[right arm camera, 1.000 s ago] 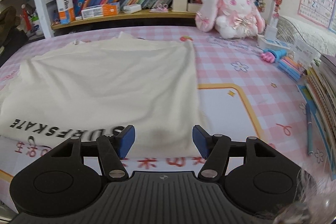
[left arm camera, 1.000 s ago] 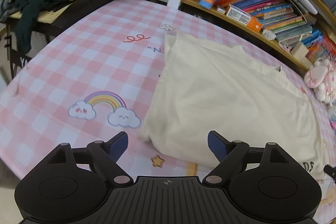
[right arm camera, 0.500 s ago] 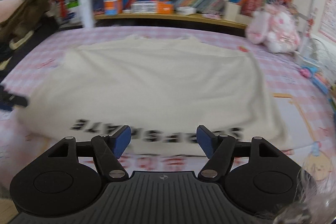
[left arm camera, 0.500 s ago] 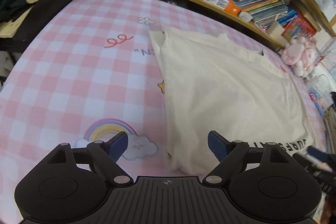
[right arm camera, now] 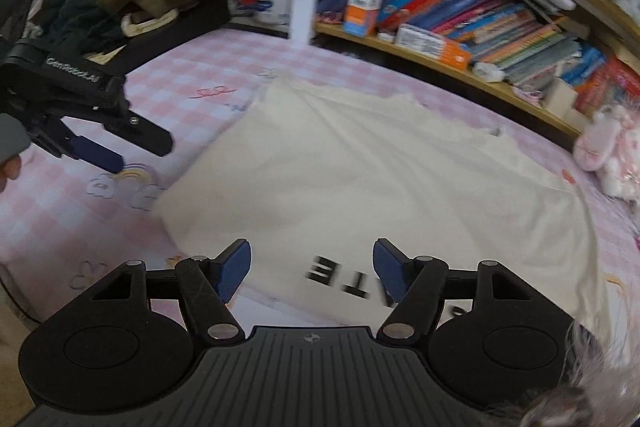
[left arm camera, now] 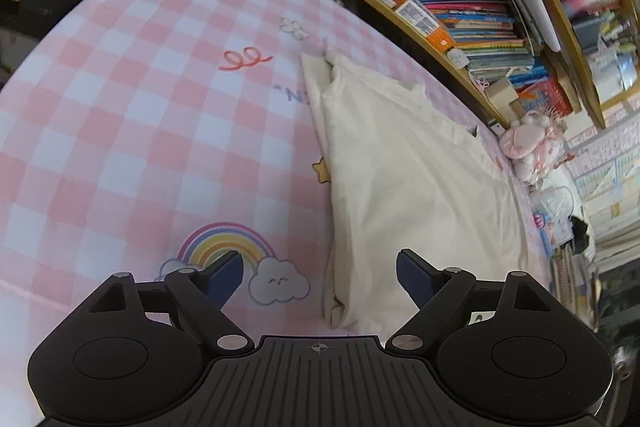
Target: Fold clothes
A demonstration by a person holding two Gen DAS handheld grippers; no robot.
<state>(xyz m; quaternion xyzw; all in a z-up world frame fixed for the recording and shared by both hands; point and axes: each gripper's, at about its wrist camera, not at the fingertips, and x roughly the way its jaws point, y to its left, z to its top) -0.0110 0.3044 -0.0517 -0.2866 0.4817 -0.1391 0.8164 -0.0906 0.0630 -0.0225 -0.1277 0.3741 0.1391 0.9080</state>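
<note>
T-shirt (right arm camera: 360, 179) unmoved; right hand-held gripper (right arm camera: 312, 269) shifted toward its left corner.

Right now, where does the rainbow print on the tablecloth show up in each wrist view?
Left wrist view: the rainbow print sits low and left of centre, just beyond the left jaw.
Right wrist view: the rainbow print is at the left edge, blurred, under the left gripper.
Shared landmark: the cream T-shirt beside it.

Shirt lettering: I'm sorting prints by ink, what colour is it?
Black, on the cream shirt; the lettering shows best in the right wrist view.
</note>
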